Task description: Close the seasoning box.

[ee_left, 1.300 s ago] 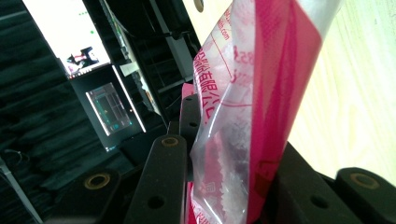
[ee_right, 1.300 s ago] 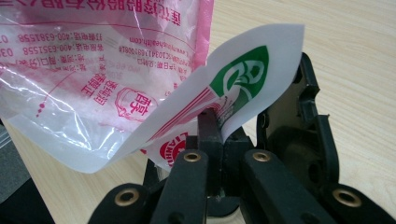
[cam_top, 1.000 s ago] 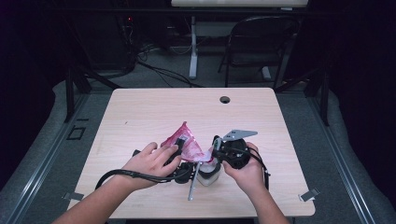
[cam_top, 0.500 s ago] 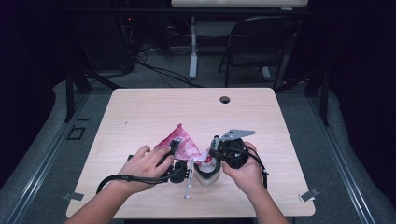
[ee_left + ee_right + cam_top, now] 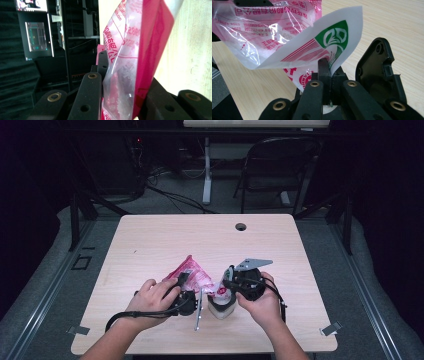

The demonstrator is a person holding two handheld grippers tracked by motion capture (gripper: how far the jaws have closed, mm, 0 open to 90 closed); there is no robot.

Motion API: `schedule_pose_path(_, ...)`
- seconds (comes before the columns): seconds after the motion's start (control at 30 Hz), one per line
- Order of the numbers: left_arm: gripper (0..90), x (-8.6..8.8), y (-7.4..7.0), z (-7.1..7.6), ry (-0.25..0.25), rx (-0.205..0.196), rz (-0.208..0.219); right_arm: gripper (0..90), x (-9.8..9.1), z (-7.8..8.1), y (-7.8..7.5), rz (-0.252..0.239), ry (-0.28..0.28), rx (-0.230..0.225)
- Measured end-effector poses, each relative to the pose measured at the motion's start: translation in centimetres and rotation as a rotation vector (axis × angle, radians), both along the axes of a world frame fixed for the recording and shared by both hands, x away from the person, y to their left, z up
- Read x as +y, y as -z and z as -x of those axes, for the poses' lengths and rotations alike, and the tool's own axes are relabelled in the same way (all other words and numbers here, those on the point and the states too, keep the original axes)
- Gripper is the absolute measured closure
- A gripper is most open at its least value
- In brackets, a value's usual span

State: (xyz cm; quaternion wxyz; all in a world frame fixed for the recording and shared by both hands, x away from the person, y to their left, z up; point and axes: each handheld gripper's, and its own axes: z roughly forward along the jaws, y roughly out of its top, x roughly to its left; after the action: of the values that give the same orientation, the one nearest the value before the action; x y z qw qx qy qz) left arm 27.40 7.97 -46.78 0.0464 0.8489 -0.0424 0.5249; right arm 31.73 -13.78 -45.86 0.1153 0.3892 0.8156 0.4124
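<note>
Starting at the left: clamping the left claw [image 5: 183,281] on the pink bag's [image 5: 196,271] lower part, with the plastic and the white grains inside squeezed between the two jaws, as seen in the left gripper view. Keeping the bag lifted off the desk [image 5: 200,235], stretched between the two claws near the front edge, its peak pointing away from the person. Leaving a thin metal rod [image 5: 198,311], perhaps a spoon, lying on the desk just below the bag. Standing a white cup [image 5: 221,309] beside the rod, under the bag's right corner. Pinching that corner, white with a green mark, in the right claw [image 5: 228,287], jaws pressed together on the film with no gap showing.

Judging progress: picking up and spreading the bag looks done. Opening the corner and tipping the grains into the cup seem to be still ahead, since no tear or spill is showing and the cup's inside is hidden by the claw.

Comparing with the earlier frame: sitting the left hand [image 5: 152,295] slightly further left and nearer the person, dragging the bag's left edge with it. Resting the right hand [image 5: 260,302] and the cup in the same spot. Lying the rod a little closer to the bag.
</note>
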Motion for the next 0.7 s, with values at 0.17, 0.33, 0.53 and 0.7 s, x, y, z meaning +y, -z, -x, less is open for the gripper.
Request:
schedule_pose_path(0.17,80.9,0.5,0.5,-0.1,-0.019,0.006,0.037,89.7,0.1,0.0,0.0,-0.005,-0.009,-0.007)
schedule_pose_path(0.33,80.8,0.9,1.0,-0.1,-0.029,0.019,0.076,89.8,0.2,0.0,0.0,-0.004,-0.011,-0.002)
schedule_pose_path(0.53,80.8,1.5,1.7,-0.1,-0.059,0.050,0.160,89.8,0.3,0.1,-0.1,-0.008,-0.018,-0.006)
schedule_pose_path(0.7,80.8,2.1,2.3,0.0,-0.080,0.077,0.216,89.7,0.5,0.2,0.0,-0.014,-0.023,-0.016)
